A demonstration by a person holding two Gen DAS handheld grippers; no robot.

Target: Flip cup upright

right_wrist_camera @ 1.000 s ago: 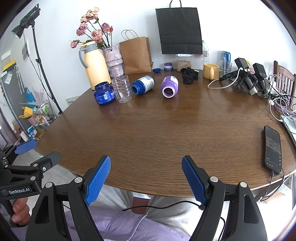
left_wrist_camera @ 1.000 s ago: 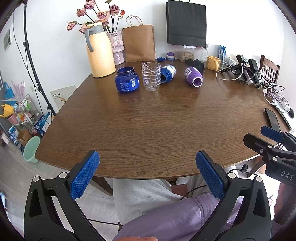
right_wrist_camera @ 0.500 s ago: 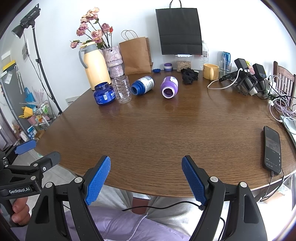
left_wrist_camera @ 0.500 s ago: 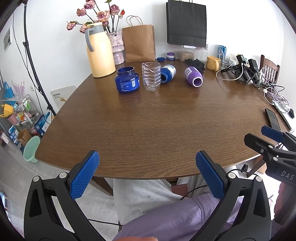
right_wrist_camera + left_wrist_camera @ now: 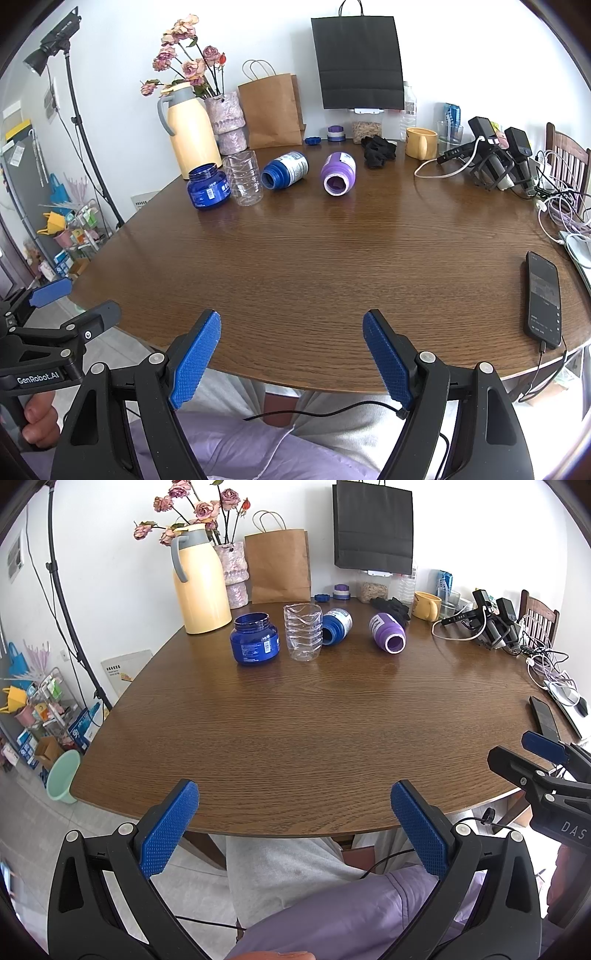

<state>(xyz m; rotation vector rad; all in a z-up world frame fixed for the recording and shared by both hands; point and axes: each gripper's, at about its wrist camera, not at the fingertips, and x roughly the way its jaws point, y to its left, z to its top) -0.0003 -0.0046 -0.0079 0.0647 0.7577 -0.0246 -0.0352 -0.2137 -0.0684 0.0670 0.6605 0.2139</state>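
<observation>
A clear ribbed plastic cup (image 5: 303, 632) (image 5: 243, 178) stands bottom-up at the far side of the brown table (image 5: 295, 716). Left of it a dark blue jar (image 5: 255, 638) (image 5: 207, 187) stands upright. Right of it a blue-and-white jar (image 5: 337, 625) (image 5: 285, 170) and a purple jar (image 5: 388, 633) (image 5: 339, 172) lie on their sides with mouths toward me. My left gripper (image 5: 294, 827) and right gripper (image 5: 291, 354) are open and empty, held at the near table edge, far from the cups.
A yellow thermos (image 5: 201, 579), a flower vase (image 5: 234, 572) and paper bags (image 5: 279, 566) stand at the back. A yellow mug (image 5: 419, 143), camera gear and cables (image 5: 495, 162) and a phone (image 5: 543, 299) lie on the right. My lap is below the table edge.
</observation>
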